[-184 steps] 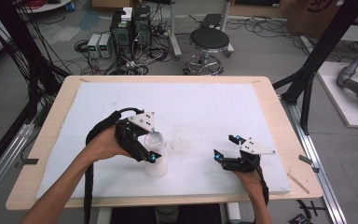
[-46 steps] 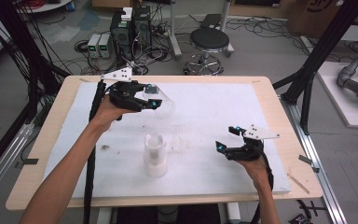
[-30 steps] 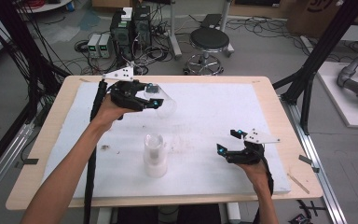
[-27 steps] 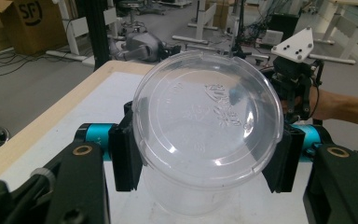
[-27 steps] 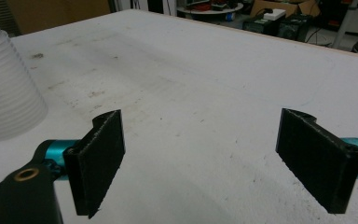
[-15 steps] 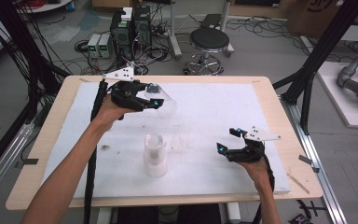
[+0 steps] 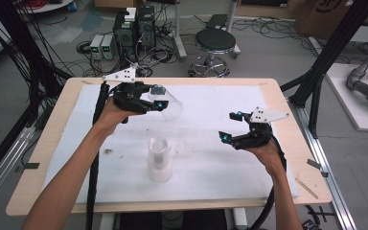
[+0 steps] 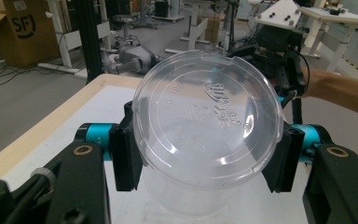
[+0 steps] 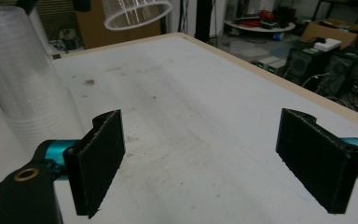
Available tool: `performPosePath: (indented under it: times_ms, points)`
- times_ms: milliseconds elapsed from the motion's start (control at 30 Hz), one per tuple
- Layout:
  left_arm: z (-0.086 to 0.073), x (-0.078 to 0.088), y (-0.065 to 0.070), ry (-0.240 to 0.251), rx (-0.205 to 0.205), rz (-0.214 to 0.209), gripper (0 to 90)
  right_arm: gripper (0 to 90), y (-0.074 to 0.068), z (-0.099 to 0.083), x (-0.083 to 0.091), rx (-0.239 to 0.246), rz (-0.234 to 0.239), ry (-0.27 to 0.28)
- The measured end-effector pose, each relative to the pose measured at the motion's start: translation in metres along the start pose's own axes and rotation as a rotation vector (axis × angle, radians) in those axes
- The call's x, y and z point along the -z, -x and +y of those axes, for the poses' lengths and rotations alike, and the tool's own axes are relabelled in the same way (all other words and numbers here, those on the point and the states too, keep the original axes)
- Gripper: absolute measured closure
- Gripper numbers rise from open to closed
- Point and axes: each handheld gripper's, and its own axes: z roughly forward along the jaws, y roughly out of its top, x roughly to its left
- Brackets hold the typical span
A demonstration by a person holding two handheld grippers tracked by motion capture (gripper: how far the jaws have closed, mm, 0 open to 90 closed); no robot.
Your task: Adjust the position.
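Observation:
My left gripper point(image 7: 157, 97) holds a clear plastic cup point(image 7: 169, 105) on its side, raised above the far left part of the white mat. In the left gripper view the cup point(image 8: 207, 128) faces me bottom first, with both black pads point(image 8: 125, 145) pressed on its sides. A stack of clear cups point(image 7: 159, 158) stands upright near the mat's front middle; it appears as the stack point(image 9: 21, 77) at the left of the right gripper view, with the held cup's rim point(image 9: 136, 12) at the top. My right gripper point(image 7: 229, 126) hovers over the right side, open and empty, its pads point(image 9: 100, 156) wide apart.
The white mat point(image 7: 211, 158) covers most of the wooden table point(image 7: 287, 103), with small dirt marks near the stack. Beyond the far edge stand a stool point(image 7: 214, 45) and computer boxes point(image 7: 134, 28). Black frame posts point(image 7: 326, 62) rise at the right.
The right gripper has lifted a little off the mat. The left gripper with its cup has held still above the far left.

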Motion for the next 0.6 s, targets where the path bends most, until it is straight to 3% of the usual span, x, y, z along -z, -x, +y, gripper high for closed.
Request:
performPosePath:
  times_ms: [200,467,533,600]
  points:
    - [-0.005,-0.005,0.002,0.003,0.002,-0.014,41.3,15.5,0.012,0.013,-0.005,0.024,0.061,0.002]
    - [-0.011,-0.012,0.003,0.004,0.010,-0.027,41.3,15.5,0.035,0.025,-0.021,0.031,0.188,0.046]
    - [-0.012,-0.014,0.002,0.003,0.012,-0.030,41.1,15.5,0.038,0.032,-0.028,0.042,0.228,0.024]
    - [-0.013,-0.015,0.002,0.005,0.012,-0.033,41.1,15.6,0.038,0.034,-0.030,0.045,0.239,0.029]
